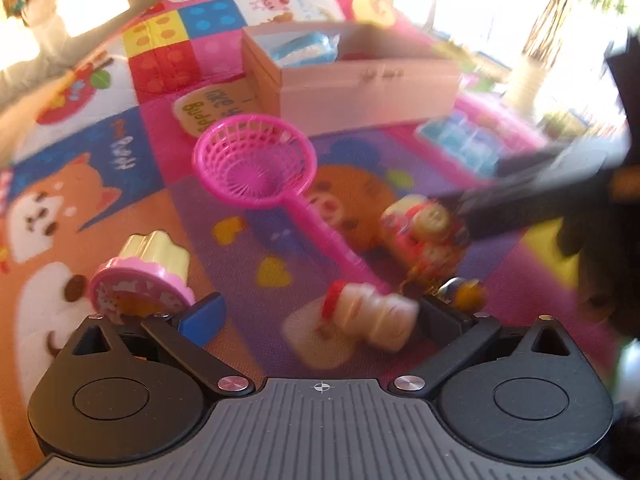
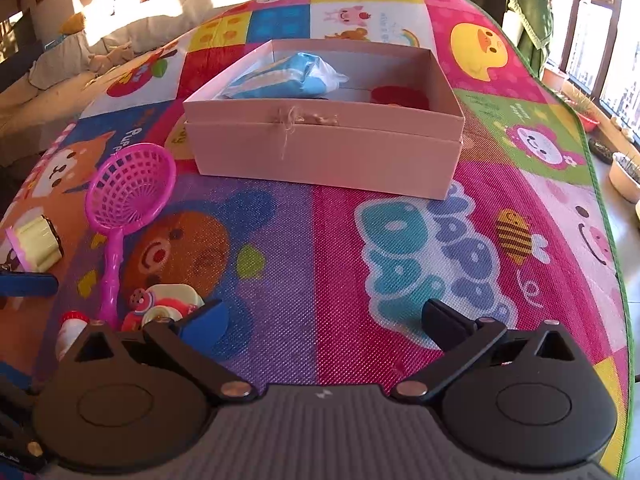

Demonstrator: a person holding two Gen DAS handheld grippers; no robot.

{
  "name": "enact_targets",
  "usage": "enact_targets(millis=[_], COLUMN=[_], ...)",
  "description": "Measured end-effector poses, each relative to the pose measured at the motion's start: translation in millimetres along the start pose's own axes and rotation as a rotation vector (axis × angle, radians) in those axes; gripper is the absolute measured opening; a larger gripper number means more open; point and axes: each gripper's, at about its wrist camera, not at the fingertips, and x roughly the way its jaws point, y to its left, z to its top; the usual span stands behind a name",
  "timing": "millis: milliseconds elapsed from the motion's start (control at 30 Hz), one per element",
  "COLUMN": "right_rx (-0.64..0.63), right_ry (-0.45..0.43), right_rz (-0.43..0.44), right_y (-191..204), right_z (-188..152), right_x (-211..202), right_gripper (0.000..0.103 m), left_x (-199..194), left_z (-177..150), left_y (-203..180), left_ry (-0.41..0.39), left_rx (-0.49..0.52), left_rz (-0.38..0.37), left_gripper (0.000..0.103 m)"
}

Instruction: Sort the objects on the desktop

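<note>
My left gripper [image 1: 316, 312] is spread wide over the small white bottle [image 1: 370, 318], nothing clamped; right gripper [image 2: 324, 320] also apart, empty. Bottle lies on its side near the mat's [image 2: 400, 260] front-left corner, red cap pointing left, long axis left-right. Risk: pink strainer [image 1: 256, 162] handle touches it, so I'd prob drag both or roll it off; pink box [image 2: 324, 152] sits mid-mat toward the far edge

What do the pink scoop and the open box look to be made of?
Pink scoop: likely molded plastic, glossy, translucent, with a rigid lattice bowl. Box: seemingly matte pale pink cardboard, with straight folded edges and thin walls.
</note>
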Motion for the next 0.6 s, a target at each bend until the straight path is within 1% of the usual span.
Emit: enact_targets(millis=[33, 67, 100, 167, 200, 233, 267, 333, 433, 533, 600], right_rx=[-0.004, -0.002, 0.001, -0.003, -0.01, -0.023, -0.039, -0.069, -0.099, -0.132, -0.154], right_ry=[-0.01, -0.012, -0.01, -0.013, -0.018, -0.022, -0.027, -0.045, -0.07, -0.09, -0.097], right_rz=[-0.003, -0.005, -0.009, -0.018, -0.027, -0.038, -0.052, -0.074, -0.069, -0.075, -0.079], right_y=[2.0, 3.5, 5.5, 11.2, 14.9, 19.1, 23.6, 31.5, 39.3, 46.7, 52.6], right_z=[-0.7, -0.1, 1.8, 6.9, 9.9, 12.8, 15.7, 20.3, 25.3, 29.9, 32.6], right_x=[-0.3, 0.1, 0.9, 2.1, 2.1, 1.7, 1.2, -1.6, -8.3, -14.6, -18.6], right_gripper=[0.103, 0.103, 0.103, 0.103, 0.103, 0.103, 0.103, 0.103, 0.103, 0.1, 0.099], left_x=[-7.8, -15.9, -23.5, -34.7, -38.8, -42.3, -45.3, -49.4, -48.7, -41.5, -38.2], left_z=[2.6, 5.3, 7.7, 10.4, 10.3, 9.3, 7.7, 4.7, 0.3, -4.4, -7.2], left_y=[3.0, 3.1, 0.9, -5.5, -7.5, -7.4, -5.4, 4.3, 23.7, 41.1, 49.8], left_ry=[-0.038, -0.08, -0.121, -0.177, -0.195, -0.206, -0.208, -0.187, -0.132, -0.079, -0.058], left_rx=[-0.015, -0.003, 0.031, 0.126, 0.171, 0.207, 0.229, 0.236, 0.202, 0.154, 0.119], left_rz=[-0.041, -0.041, -0.007, 0.126, 0.194, 0.245, 0.279, 0.301, 0.303, 0.308, 0.286], left_gripper=[0.103, 0.103, 0.103, 0.103, 0.103, 0.103, 0.103, 0.103, 0.103, 0.103, 0.103])
